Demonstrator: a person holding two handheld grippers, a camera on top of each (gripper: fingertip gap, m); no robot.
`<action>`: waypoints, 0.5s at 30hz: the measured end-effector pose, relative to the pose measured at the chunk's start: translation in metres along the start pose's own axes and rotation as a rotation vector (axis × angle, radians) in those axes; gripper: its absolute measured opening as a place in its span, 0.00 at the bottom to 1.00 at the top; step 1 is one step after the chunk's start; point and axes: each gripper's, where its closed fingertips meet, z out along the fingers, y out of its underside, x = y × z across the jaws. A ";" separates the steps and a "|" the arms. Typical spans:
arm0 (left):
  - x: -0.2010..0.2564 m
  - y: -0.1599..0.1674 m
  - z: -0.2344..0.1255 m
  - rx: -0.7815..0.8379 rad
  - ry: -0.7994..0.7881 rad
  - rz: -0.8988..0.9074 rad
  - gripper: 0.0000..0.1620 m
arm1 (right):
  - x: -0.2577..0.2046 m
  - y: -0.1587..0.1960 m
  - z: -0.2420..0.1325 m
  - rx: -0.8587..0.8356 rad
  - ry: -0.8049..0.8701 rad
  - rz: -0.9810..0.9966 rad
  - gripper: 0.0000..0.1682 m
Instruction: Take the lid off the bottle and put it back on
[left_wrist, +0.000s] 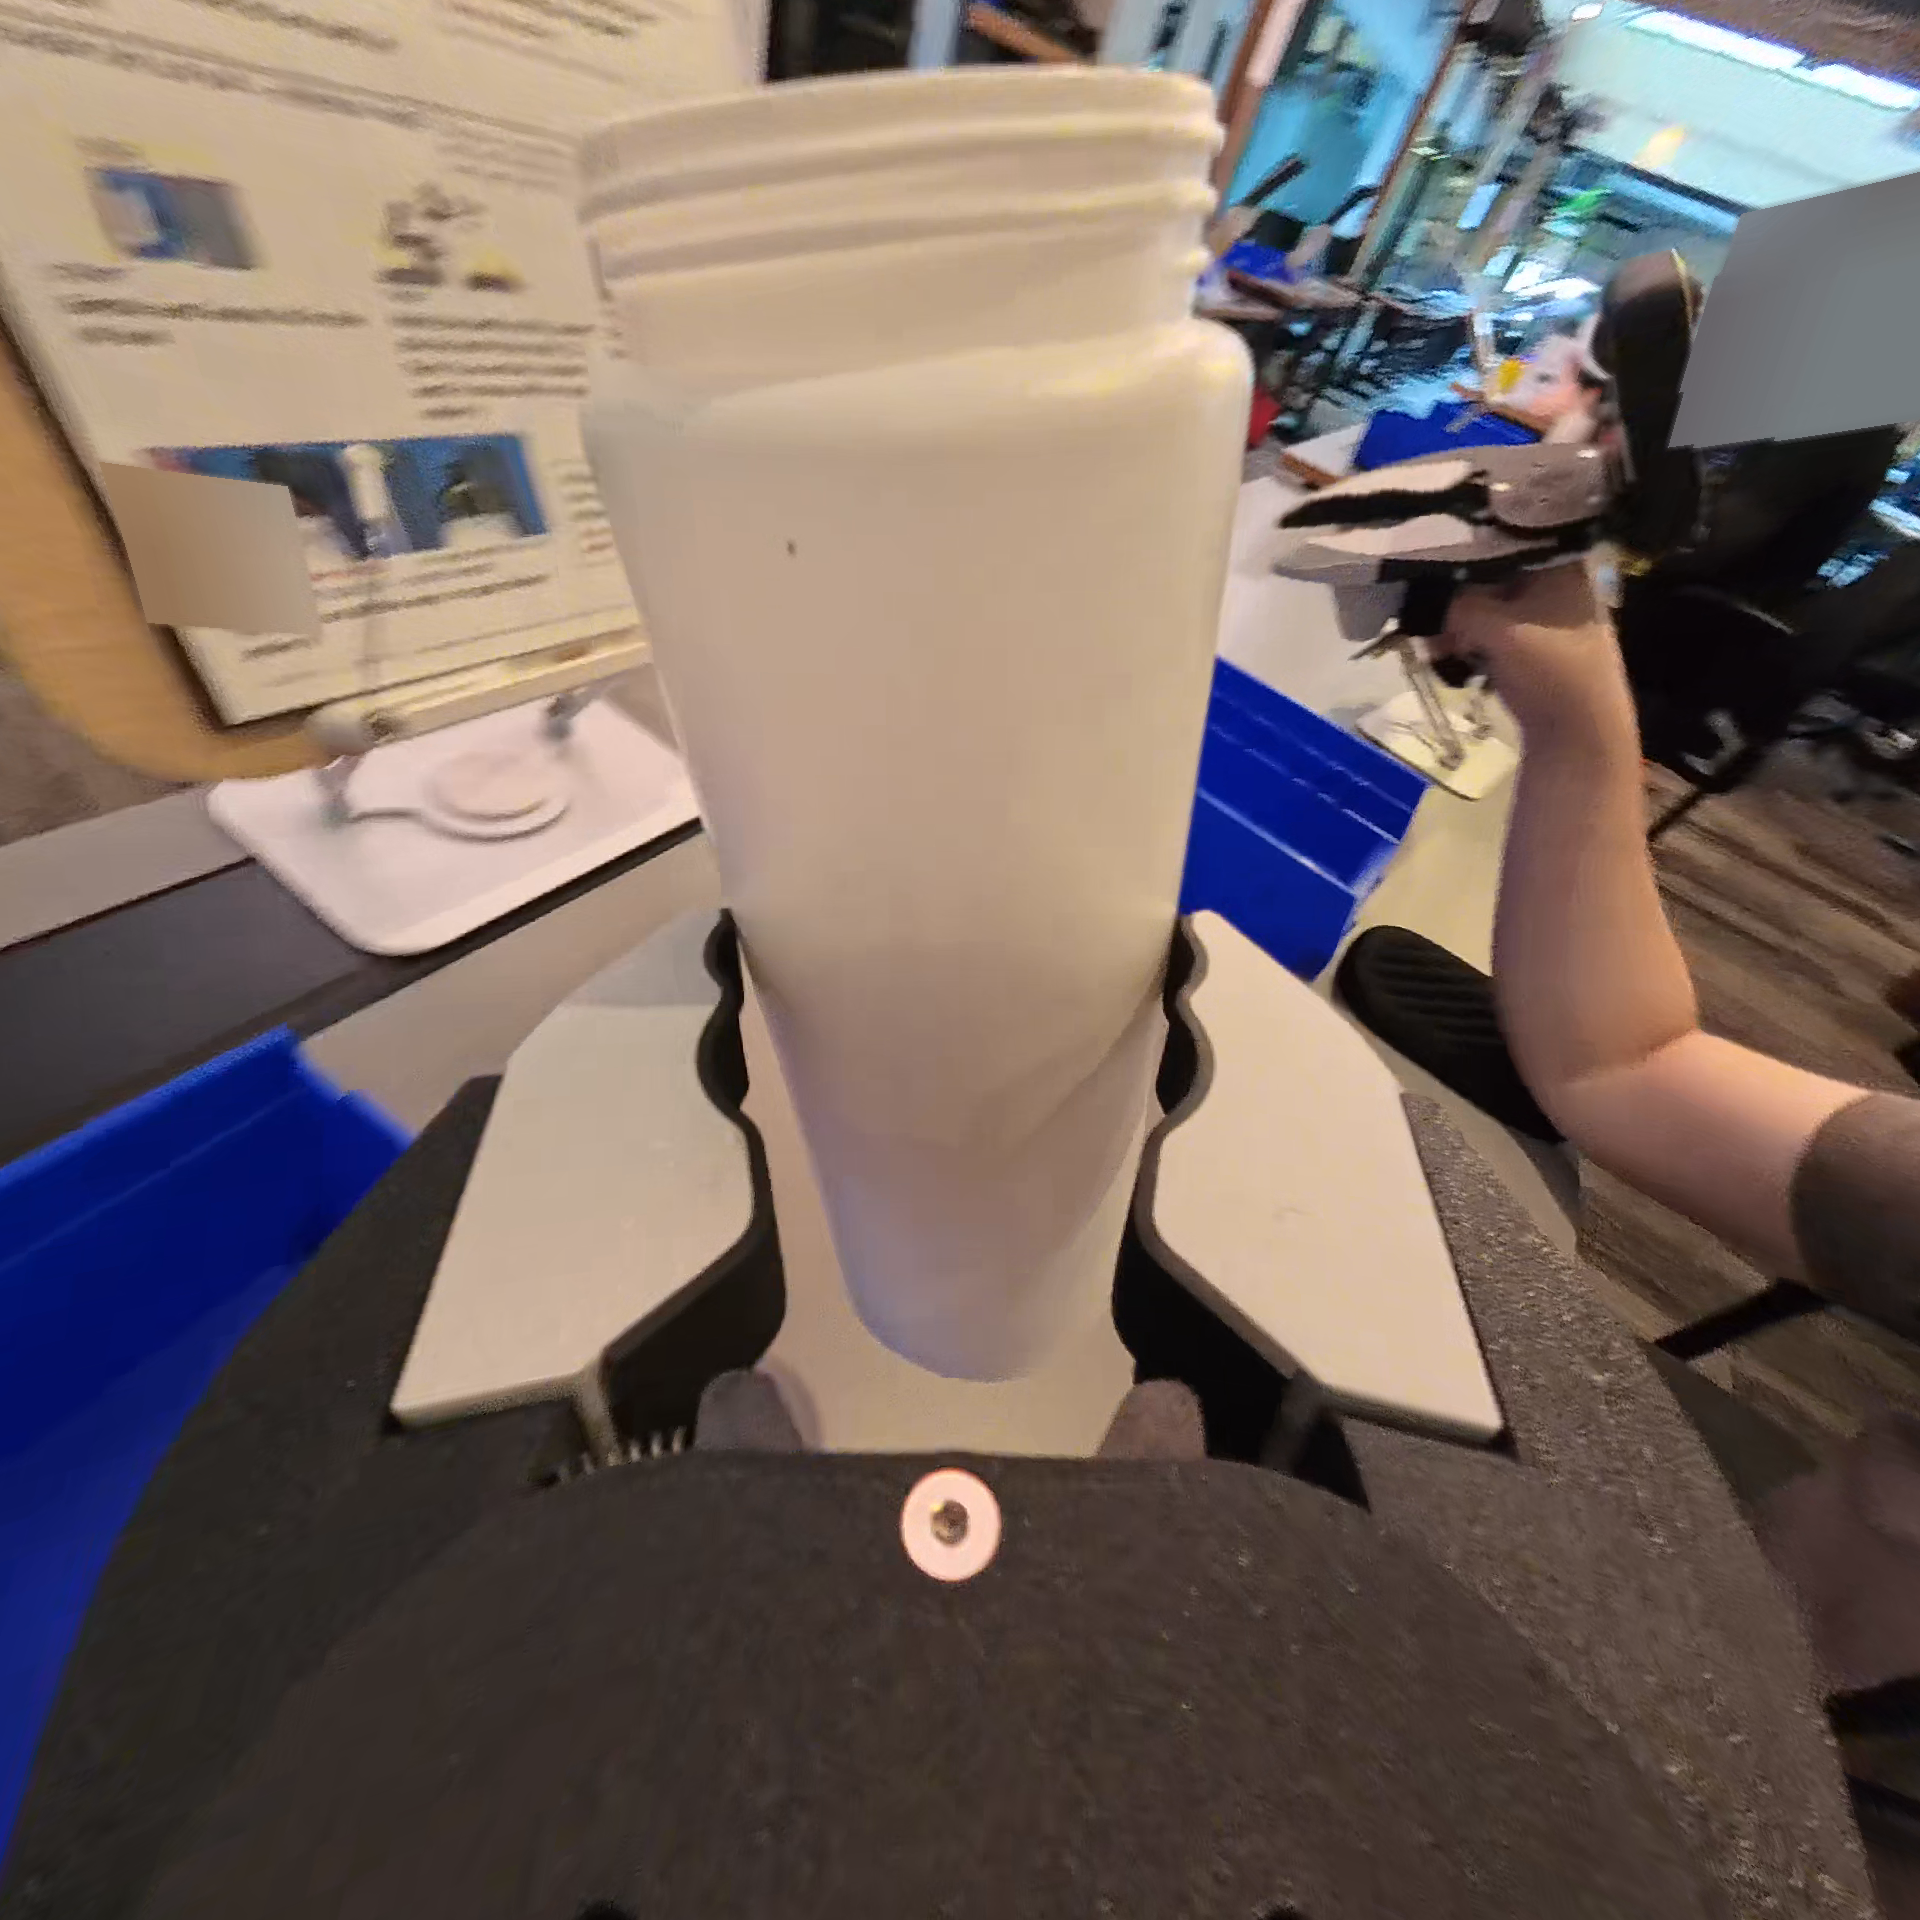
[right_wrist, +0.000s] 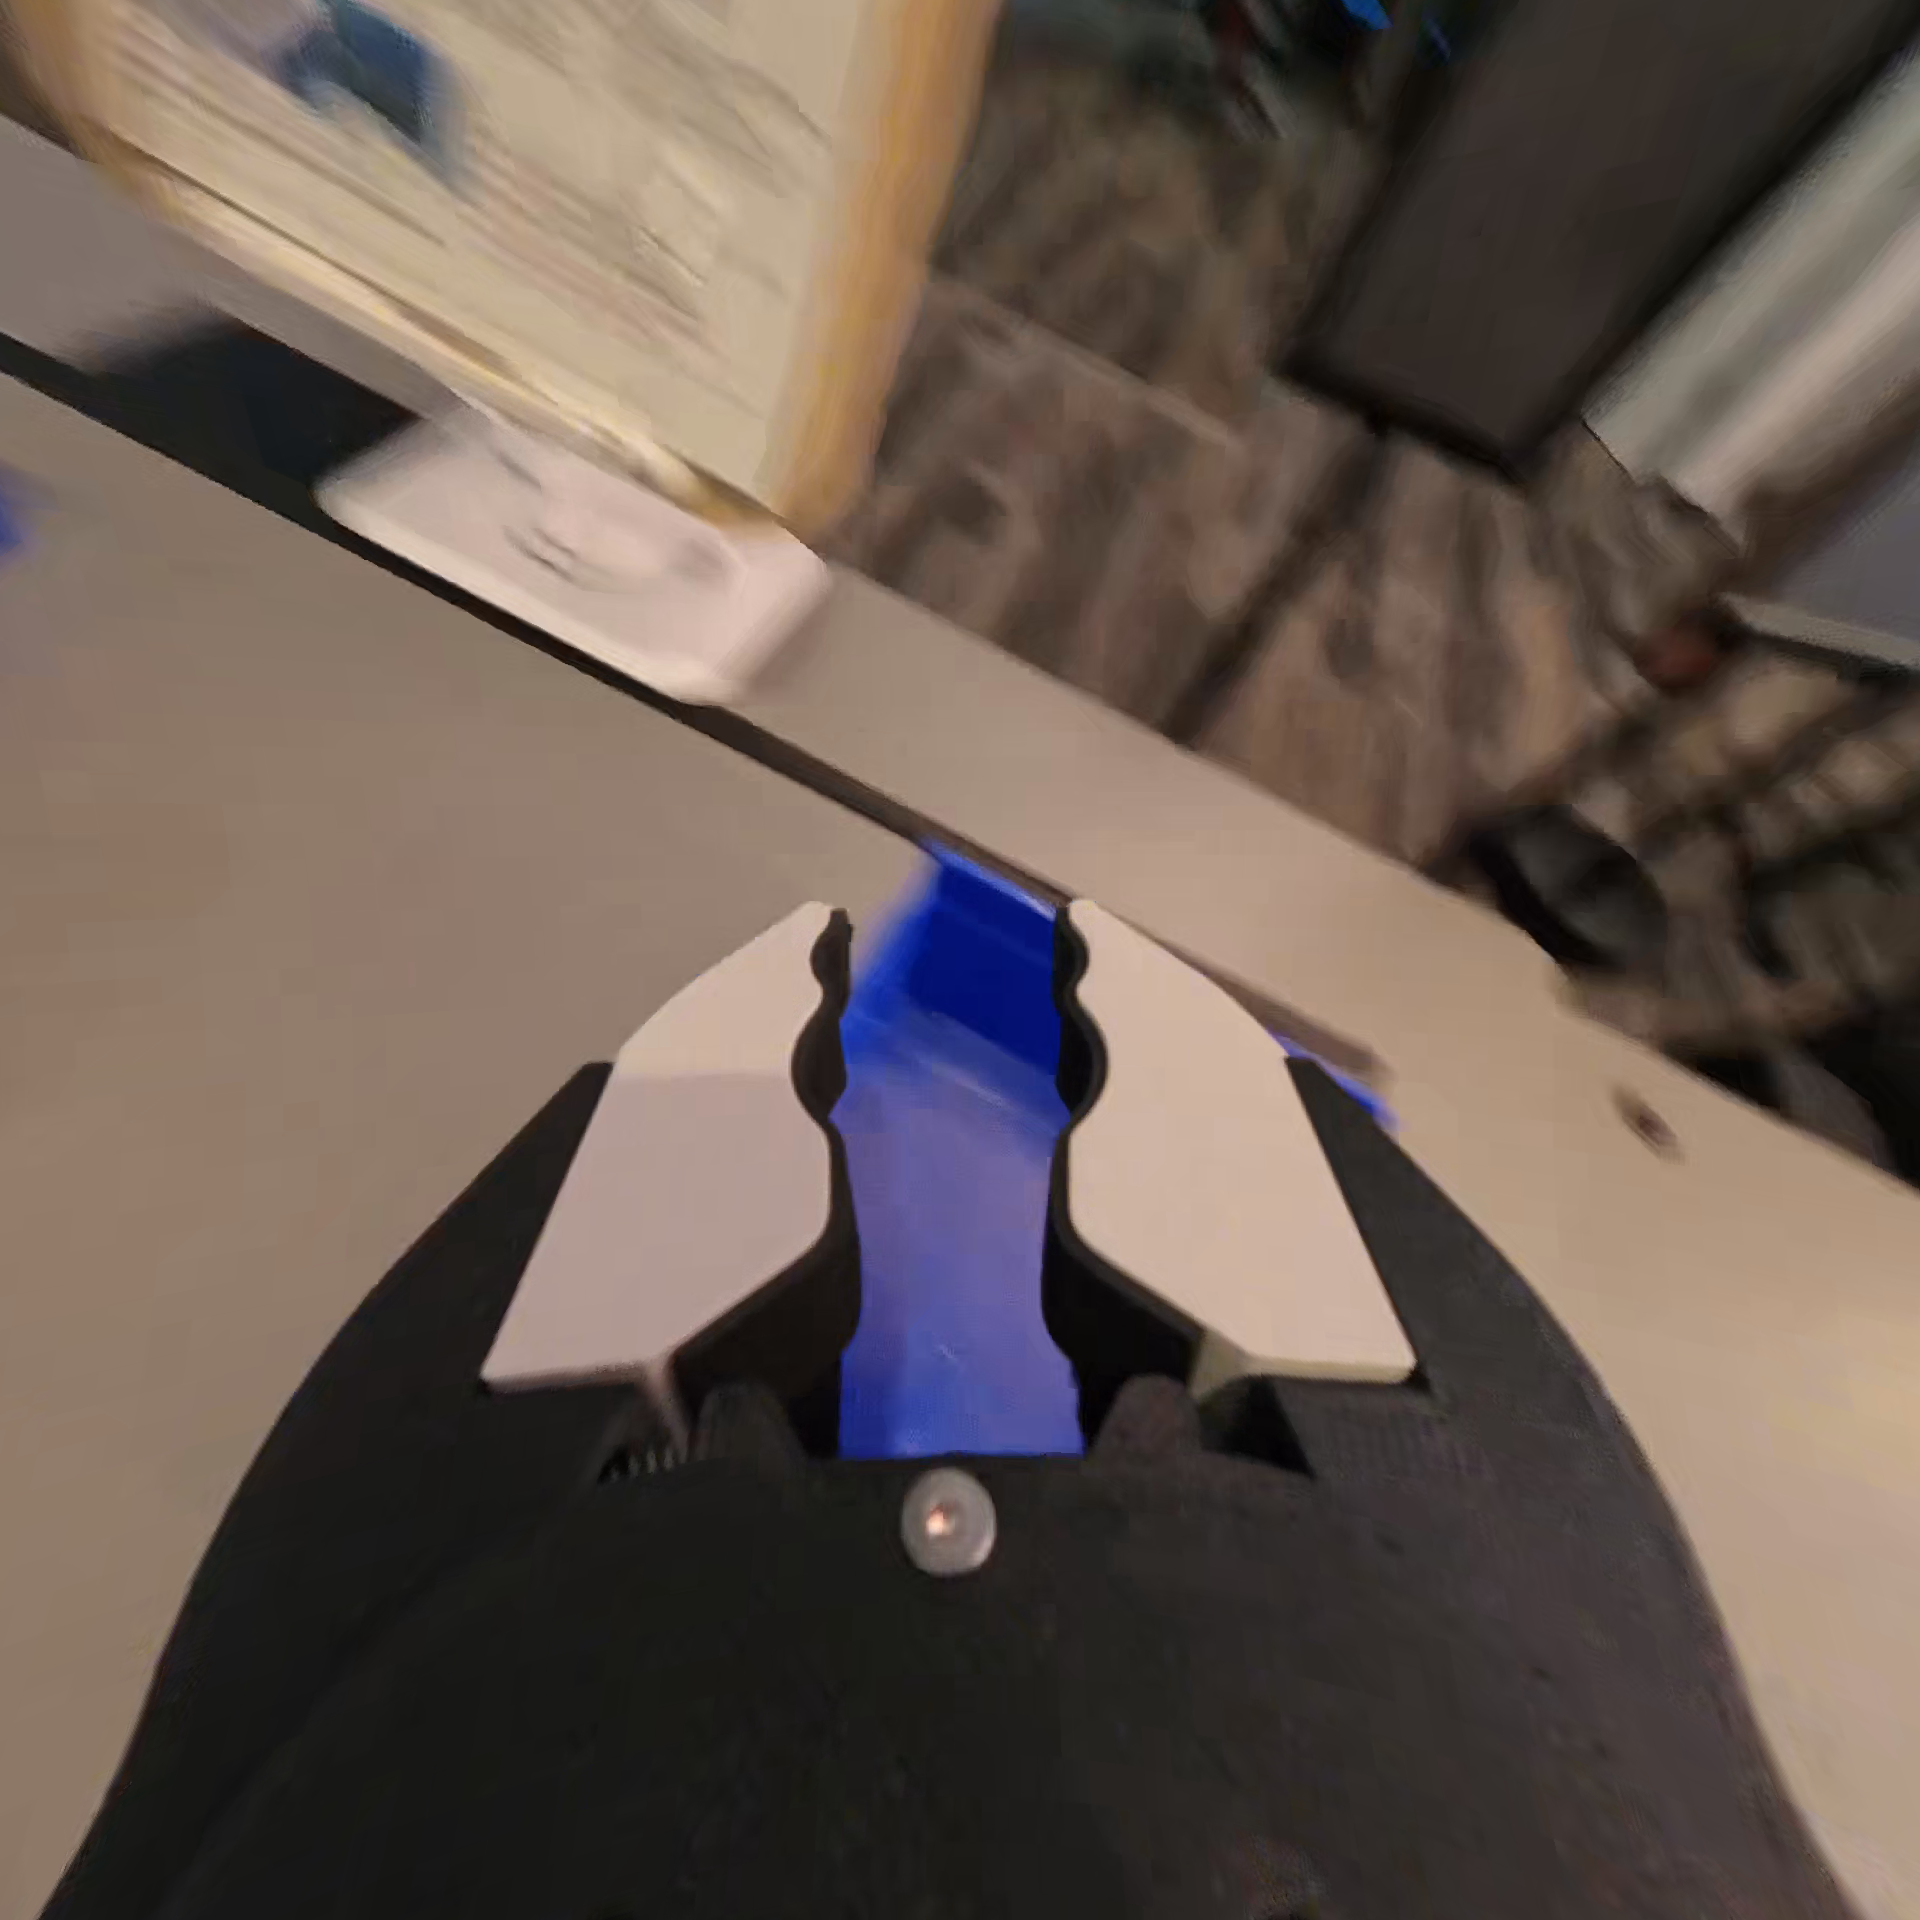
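The pale surface (right_wrist: 312, 935) runs under both views, with blue bins (left_wrist: 1288, 821) on it and a printed poster board (left_wrist: 312, 343) propped on a white stand (left_wrist: 457, 831) at the back. Held up above it is the white plastic bottle (left_wrist: 935, 675), upright, its threaded neck bare and its mouth open, so the lid is already off. The left gripper (left_wrist: 951, 1039) has its fingers (left_wrist: 623, 1195) closed round the bottle's lower body, which looks like a way to steady it and leave the neck free for the lid to go back on. The right gripper (right_wrist: 951, 997) is off to the bottle's right and well apart from it, raised in the person's hand (left_wrist: 1496, 644). Its fingers (right_wrist: 707, 1143) stand narrowly parted with nothing between them; only a blue bin (right_wrist: 956, 1143) shows through the gap. That view is blurred. The lid itself is not visible in either view, so finding and picking it up seems the next need
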 end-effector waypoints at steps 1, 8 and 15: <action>0.009 0.000 0.009 0.011 0.034 0.022 0.48 | -0.035 -0.020 0.000 0.107 -0.138 0.001 0.23; 0.081 0.035 0.081 -0.068 0.317 0.058 0.48 | -0.217 -0.068 -0.015 0.489 -0.914 0.207 0.51; 0.109 0.083 0.123 -0.196 0.383 0.163 0.48 | -0.243 -0.047 -0.001 0.354 -1.097 0.294 0.54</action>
